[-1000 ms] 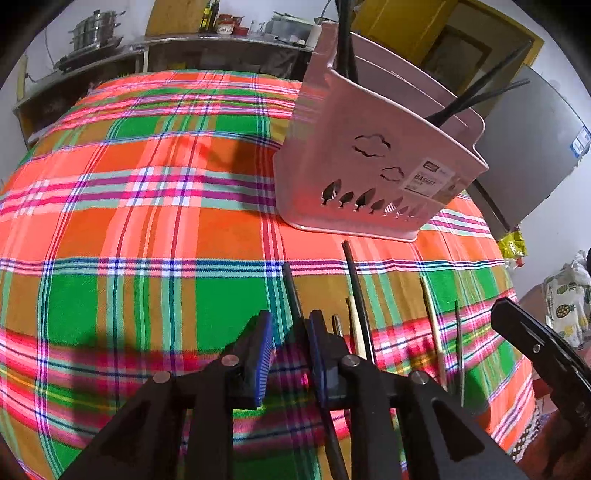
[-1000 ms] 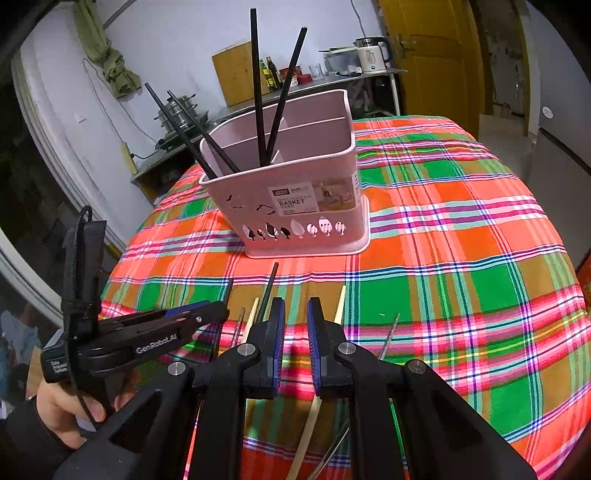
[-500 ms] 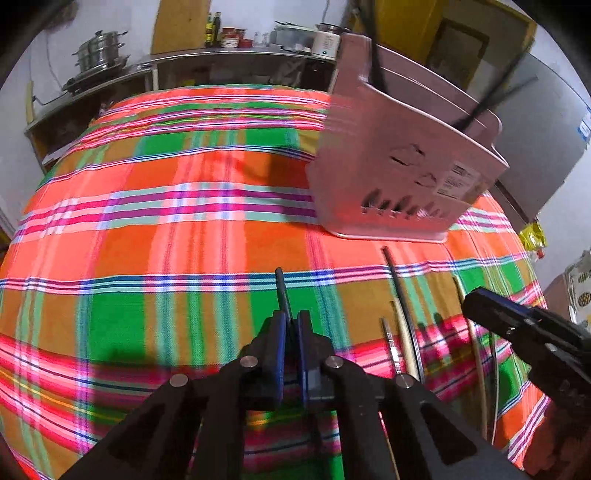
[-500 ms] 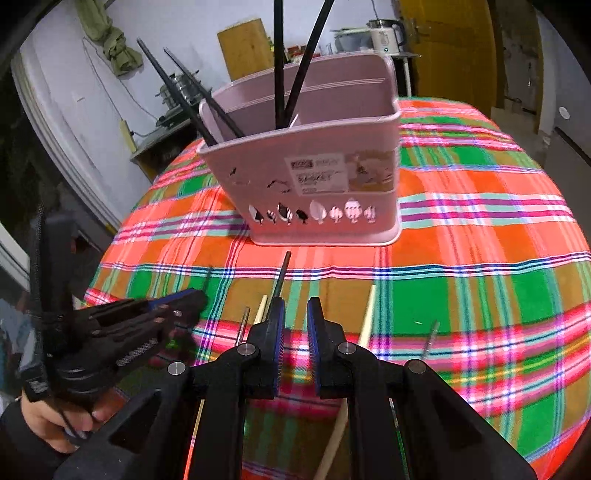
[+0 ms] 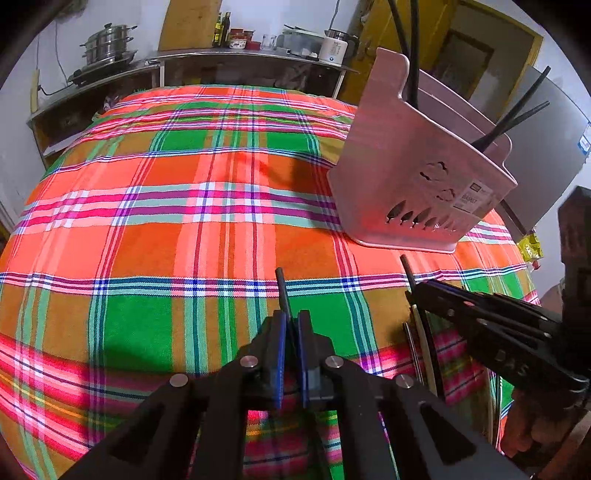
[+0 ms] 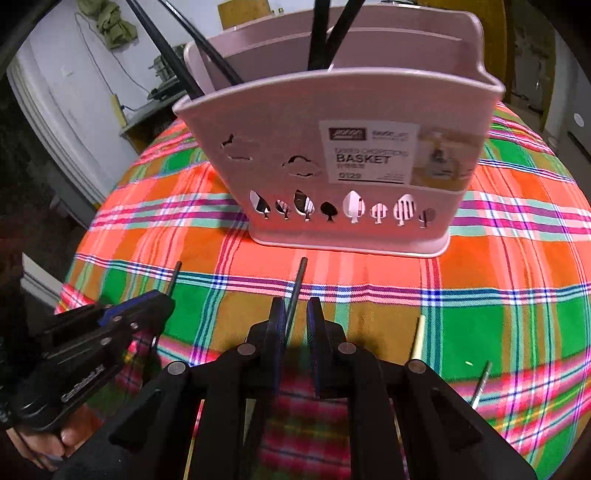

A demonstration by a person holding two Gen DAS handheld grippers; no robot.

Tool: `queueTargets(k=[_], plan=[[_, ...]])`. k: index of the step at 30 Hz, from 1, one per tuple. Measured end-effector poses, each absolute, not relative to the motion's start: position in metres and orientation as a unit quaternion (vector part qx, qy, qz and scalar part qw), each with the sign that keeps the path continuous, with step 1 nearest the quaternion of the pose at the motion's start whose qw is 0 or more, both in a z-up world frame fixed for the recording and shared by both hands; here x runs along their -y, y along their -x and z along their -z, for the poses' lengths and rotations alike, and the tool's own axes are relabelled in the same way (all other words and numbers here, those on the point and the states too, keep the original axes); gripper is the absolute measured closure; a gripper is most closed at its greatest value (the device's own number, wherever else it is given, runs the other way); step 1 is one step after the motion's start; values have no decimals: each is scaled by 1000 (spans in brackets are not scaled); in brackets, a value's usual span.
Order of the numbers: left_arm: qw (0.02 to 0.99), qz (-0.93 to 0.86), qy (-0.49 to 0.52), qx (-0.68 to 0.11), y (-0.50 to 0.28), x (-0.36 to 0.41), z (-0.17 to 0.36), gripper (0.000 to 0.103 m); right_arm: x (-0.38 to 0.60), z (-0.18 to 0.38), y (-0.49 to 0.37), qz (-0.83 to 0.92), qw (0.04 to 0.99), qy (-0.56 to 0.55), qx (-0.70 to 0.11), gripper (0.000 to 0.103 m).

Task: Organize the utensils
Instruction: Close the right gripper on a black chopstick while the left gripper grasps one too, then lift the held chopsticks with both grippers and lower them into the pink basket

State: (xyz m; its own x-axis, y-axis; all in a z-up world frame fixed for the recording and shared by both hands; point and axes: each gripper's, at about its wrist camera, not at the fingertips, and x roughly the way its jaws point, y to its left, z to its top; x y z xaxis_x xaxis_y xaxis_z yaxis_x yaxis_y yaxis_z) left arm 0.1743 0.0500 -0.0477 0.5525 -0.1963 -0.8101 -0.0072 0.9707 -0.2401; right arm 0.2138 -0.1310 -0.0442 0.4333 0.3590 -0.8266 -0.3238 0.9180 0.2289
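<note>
Clamping a black chopstick [image 5: 283, 291], the left gripper [image 5: 290, 325] has its jaws together on the stick, whose tip pokes out toward twelve o'clock over the plaid cloth [image 5: 147, 240] on the desk. At its three o'clock the right gripper [image 6: 296, 317] straddles a second dark chopstick [image 6: 297, 284]; its jaws stand slightly apart, and I cannot tell whether they press it. More loose chopsticks [image 6: 417, 338] lie toward four o'clock. Beyond, at twelve, the pink chopstick basket [image 6: 332, 177] stands upright on the cloth, black chopsticks [image 6: 325, 33] leaning inside.
</note>
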Motion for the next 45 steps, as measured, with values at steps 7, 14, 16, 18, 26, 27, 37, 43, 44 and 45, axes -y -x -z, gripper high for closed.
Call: queueTargets(k=[7,14,16,18,26,27,37,43,44,45], plan=[[875,53,102,-471,-175,-48,47,97,127,43,-215,-195,847,14,-495,95],[873,50,70,-480,-181,-37,46,96,131,41,-215,-183,841,29,-508,95],[874,49,56,-481,-183,-33,46,96,124,41,-217,-180,838,47,-512,95],[874,48,48,-481,-184,-31,46,96,121,41,-218,-180,838,56,-513,95],[866,60,87,-488,-189,-39,41,97,138,30,-214,-193,843,15,-502,98],[867,61,87,-486,-189,-39,39,97,141,26,-213,-195,845,11,-498,98],[886,94,90,-445,-182,-34,-13,98,163,-22,-201,-208,866,-12,-455,98],[898,108,86,-419,-176,-31,-46,98,169,-48,-196,-211,879,-20,-427,98],[900,109,85,-414,-175,-31,-51,98,170,-53,-196,-212,882,-21,-421,98],[902,111,83,-409,-174,-30,-56,98,171,-57,-195,-212,884,-23,-416,98]])
